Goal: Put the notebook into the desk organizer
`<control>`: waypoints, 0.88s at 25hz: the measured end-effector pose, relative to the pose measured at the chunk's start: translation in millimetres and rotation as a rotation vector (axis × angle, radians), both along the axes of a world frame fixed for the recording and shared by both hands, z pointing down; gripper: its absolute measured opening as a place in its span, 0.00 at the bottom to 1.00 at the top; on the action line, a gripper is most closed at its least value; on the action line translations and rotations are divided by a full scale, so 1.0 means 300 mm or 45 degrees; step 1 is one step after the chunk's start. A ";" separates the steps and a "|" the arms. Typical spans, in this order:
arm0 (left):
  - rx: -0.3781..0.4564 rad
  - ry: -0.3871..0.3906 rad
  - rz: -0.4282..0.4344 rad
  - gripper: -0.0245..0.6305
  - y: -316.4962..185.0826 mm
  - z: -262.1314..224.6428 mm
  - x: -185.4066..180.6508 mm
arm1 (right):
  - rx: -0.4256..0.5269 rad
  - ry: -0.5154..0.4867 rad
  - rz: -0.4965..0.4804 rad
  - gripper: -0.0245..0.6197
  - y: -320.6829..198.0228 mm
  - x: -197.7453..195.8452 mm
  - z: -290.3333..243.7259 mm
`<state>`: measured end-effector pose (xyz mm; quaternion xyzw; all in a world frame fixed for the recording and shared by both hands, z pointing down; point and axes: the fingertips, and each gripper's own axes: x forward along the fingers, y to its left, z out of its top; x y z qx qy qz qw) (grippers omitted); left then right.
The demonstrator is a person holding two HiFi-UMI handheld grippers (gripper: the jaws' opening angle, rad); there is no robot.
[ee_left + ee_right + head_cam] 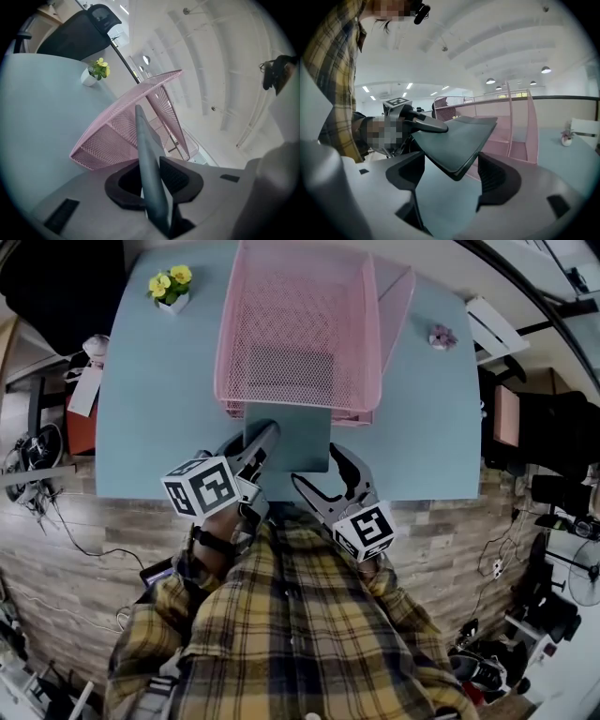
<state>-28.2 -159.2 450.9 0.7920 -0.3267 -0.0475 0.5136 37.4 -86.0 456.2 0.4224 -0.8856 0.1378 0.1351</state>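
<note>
A grey-green notebook point(292, 439) hangs over the near edge of the pale blue table point(150, 409), its far end at the mouth of the pink mesh desk organizer point(228, 352). My left gripper point(255, 448) is shut on the notebook's left edge; in the left gripper view the notebook point(147, 154) stands edge-on, pinched between the pads point(176, 176). My right gripper point(319, 470) stands open at the notebook's near right corner. In the right gripper view that corner point(457, 140) hangs between the wide jaws without touching either pad point(492, 176). The organizer point(520, 122) lies just beyond.
A small pot of yellow flowers point(171, 287) stands at the table's far left, and a small pink ornament point(442, 337) at the far right. A dark flat thing point(291, 371) shows through the organizer's mesh. Chairs, cables and clutter ring the table.
</note>
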 end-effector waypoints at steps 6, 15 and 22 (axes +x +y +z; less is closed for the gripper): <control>-0.005 0.019 -0.001 0.19 -0.003 -0.005 -0.001 | 0.041 0.005 0.040 0.56 -0.010 -0.001 -0.001; 0.057 -0.052 0.024 0.29 0.029 -0.017 -0.021 | 0.143 0.023 0.150 0.55 -0.044 0.022 -0.046; 0.208 -0.250 0.041 0.34 0.064 -0.033 -0.069 | 0.133 0.034 0.162 0.55 -0.083 0.018 -0.038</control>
